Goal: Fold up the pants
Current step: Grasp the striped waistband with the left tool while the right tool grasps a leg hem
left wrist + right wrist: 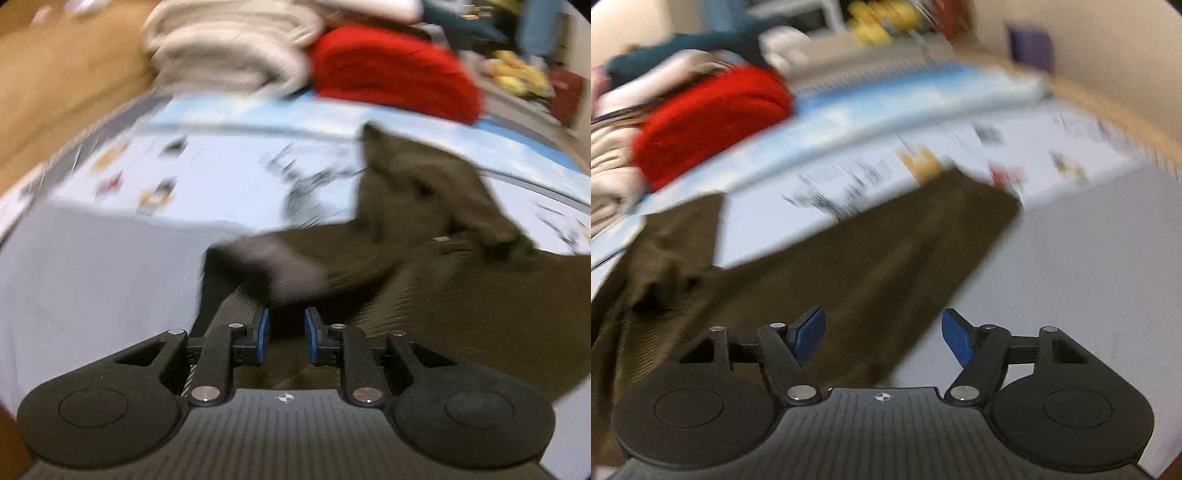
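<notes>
Dark olive-brown pants point(436, 266) lie crumpled on a light printed surface; both views are motion-blurred. In the left wrist view my left gripper point(286, 338) hovers low over the pants' near edge, its blue pads point(263, 332) a narrow gap apart with nothing clearly pinched between them. A blurred dark and grey fold point(273, 266) lies just ahead of it. In the right wrist view a pant leg point(886, 258) stretches away to the upper right. My right gripper point(882, 336) is wide open above the near end of that leg, empty.
A red folded garment point(391, 70) and beige folded cloth point(229, 51) are stacked at the back; both also show in the right wrist view, the red one point(709, 118) at upper left. A grey sheet point(1089, 266) covers the near surface. Wooden floor point(55, 81) lies beyond.
</notes>
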`<act>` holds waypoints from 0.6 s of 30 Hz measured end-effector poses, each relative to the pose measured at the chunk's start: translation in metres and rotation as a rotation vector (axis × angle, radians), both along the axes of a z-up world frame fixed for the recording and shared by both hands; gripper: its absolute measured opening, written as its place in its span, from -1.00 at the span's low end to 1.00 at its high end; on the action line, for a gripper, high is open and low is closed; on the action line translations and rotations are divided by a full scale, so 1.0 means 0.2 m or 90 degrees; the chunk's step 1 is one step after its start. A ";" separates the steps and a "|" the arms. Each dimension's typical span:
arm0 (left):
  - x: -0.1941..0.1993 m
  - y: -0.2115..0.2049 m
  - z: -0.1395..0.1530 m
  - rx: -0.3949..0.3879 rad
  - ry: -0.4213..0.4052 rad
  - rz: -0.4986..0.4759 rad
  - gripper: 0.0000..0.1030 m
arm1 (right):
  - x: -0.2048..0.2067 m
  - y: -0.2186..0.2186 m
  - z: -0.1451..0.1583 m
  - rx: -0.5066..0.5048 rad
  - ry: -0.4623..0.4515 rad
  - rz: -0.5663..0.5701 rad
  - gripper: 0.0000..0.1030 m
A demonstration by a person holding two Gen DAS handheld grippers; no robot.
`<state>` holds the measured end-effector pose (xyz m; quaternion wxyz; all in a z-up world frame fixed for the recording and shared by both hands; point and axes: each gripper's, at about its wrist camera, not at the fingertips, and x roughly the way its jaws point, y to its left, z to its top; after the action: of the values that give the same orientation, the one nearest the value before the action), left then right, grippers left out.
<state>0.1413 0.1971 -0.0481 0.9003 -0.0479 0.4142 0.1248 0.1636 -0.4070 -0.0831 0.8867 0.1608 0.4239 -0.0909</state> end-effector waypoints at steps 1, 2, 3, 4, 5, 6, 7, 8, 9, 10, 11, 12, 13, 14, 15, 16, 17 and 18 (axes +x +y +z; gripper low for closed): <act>0.02 0.03 -0.03 -0.007 0.013 0.013 -0.55 | 0.04 -0.06 -0.06 0.022 0.026 -0.028 0.40; 0.03 0.06 -0.06 -0.012 0.025 0.025 -0.51 | 0.07 -0.10 -0.10 0.038 0.045 -0.046 0.40; 0.05 0.08 -0.08 -0.016 0.039 0.036 -0.47 | 0.10 -0.14 -0.14 0.047 0.058 -0.059 0.40; 0.07 0.10 -0.10 -0.020 0.047 0.047 -0.34 | 0.14 -0.16 -0.17 0.052 0.066 -0.068 0.40; 0.08 0.13 -0.12 -0.025 0.052 0.057 -0.16 | 0.16 -0.16 -0.19 0.053 0.072 -0.074 0.40; 0.08 0.15 -0.13 -0.027 0.055 0.065 -0.01 | 0.19 -0.17 -0.21 0.053 0.075 -0.077 0.41; 0.10 0.17 -0.14 -0.023 0.061 0.075 0.38 | 0.22 -0.18 -0.23 0.051 0.077 -0.077 0.41; 0.12 0.18 -0.16 -0.014 0.070 0.083 0.68 | 0.25 -0.18 -0.24 0.049 0.079 -0.076 0.42; 0.13 0.19 -0.18 -0.003 0.078 0.087 0.71 | 0.27 -0.17 -0.26 0.045 0.079 -0.073 0.43; 0.16 0.20 -0.20 0.010 0.090 0.089 0.71 | 0.30 -0.18 -0.27 0.041 0.080 -0.067 0.44; 0.16 0.21 -0.22 0.015 0.098 0.090 0.71 | 0.33 -0.17 -0.29 0.029 0.085 -0.057 0.44; 0.17 0.22 -0.24 0.016 0.107 0.092 0.71 | 0.35 -0.17 -0.30 0.020 0.091 -0.049 0.44; 0.19 0.24 -0.27 0.015 0.117 0.096 0.71 | 0.37 -0.17 -0.30 0.006 0.100 -0.042 0.44; 0.20 0.26 -0.28 0.014 0.126 0.103 0.71 | 0.39 -0.16 -0.32 -0.014 0.109 -0.038 0.41; 0.22 0.27 -0.30 0.012 0.131 0.109 0.71 | 0.39 -0.17 -0.32 -0.032 0.114 -0.038 0.35; 0.24 0.28 -0.32 0.007 0.137 0.115 0.71 | 0.40 -0.17 -0.33 -0.050 0.124 -0.040 0.27; 0.25 0.30 -0.33 -0.001 0.142 0.120 0.71 | 0.40 -0.18 -0.33 -0.053 0.126 -0.042 0.04; 0.26 0.31 -0.35 -0.010 0.146 0.122 0.71 | 0.40 -0.20 -0.33 -0.043 0.126 -0.042 -0.27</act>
<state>0.1928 0.2593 -0.1177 0.8305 -0.0795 0.5091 0.2115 0.2443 -0.4463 -0.1490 0.8419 0.1348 0.5006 -0.1498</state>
